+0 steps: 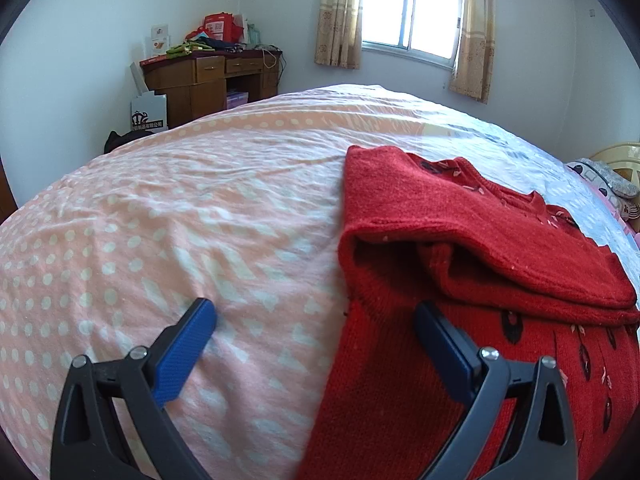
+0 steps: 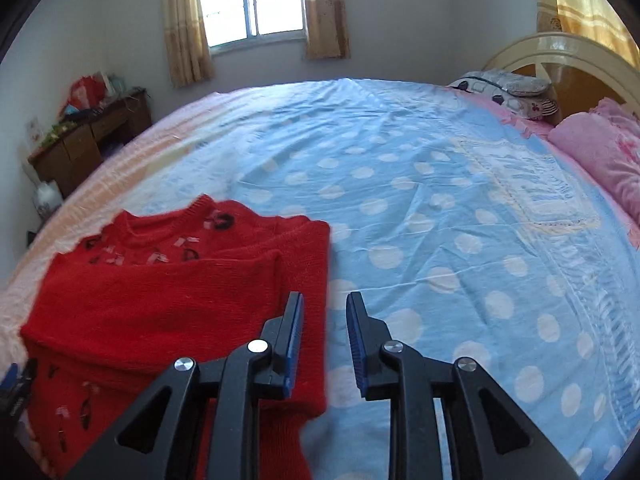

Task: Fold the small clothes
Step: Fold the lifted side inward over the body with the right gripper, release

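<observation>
A wooden desk [image 1: 208,76] is standing against the far wall at the left of the left wrist view, piled with red bags and papers, and a white printed carton [image 1: 149,114] is leaning at its foot. Moving right, the bedsheet [image 1: 180,208] is spreading across the bed in pink with white dots and hearts, lightly wrinkled. The left gripper [image 1: 316,316] is hanging over it with its jaws spread wide and nothing between them; one blue-padded finger is sitting over bare sheet, the other over the near left edge of the red sweater [image 1: 460,264]. The sweater is lying flat on the bed, with both sleeves folded in across its chest and black and pale motifs showing near the neckline and on the lower body. Behind it, a curtained window [image 1: 412,8] is letting in bright daylight. In the right wrist view the same sweater [image 2: 160,304] is lying at the lower left, on the seam where the sheet's pink part is meeting its blue dotted part [image 2: 440,200]. The right gripper [image 2: 324,304] is hovering at the sweater's right edge, its jaws parted by a narrow gap and gripping nothing; its left finger is overlapping the red knit, its right finger is over blue sheet. Further right, a pink pillow [image 2: 600,160] and a patterned one [image 2: 504,88] are resting against the cream headboard [image 2: 568,52].
</observation>
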